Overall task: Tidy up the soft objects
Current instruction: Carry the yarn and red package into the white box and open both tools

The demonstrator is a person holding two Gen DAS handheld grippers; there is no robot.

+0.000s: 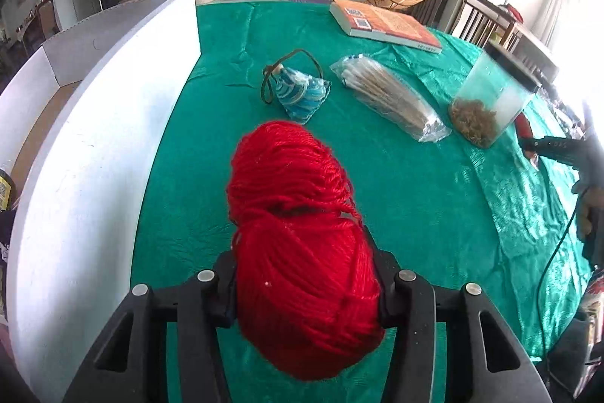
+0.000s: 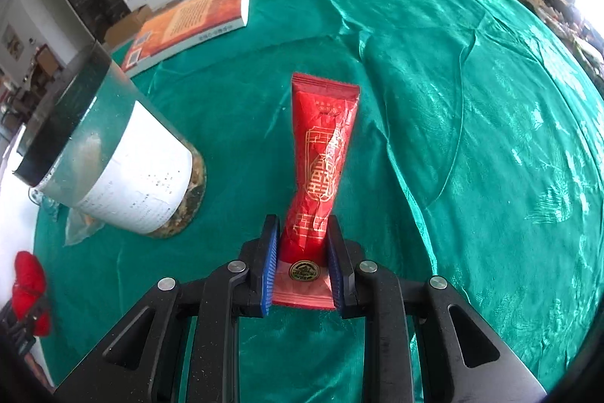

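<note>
My left gripper [image 1: 304,284] is shut on a red skein of yarn [image 1: 298,237] and holds it above the green tablecloth [image 1: 396,184], just right of a white cardboard box [image 1: 94,138]. The yarn also shows at the left edge of the right wrist view [image 2: 28,286]. My right gripper [image 2: 302,263] is shut on a red packet with gold print [image 2: 321,161], which sticks out forward over the cloth. A blue patterned pouch with a brown cord [image 1: 300,89] lies on the cloth ahead of the yarn.
A clear bag of pale sticks [image 1: 392,97], a clear jar with a black lid [image 1: 490,101] [image 2: 113,153] and an orange book [image 1: 385,21] [image 2: 188,21] lie on the table. The right gripper shows at the left wrist view's right edge [image 1: 558,150].
</note>
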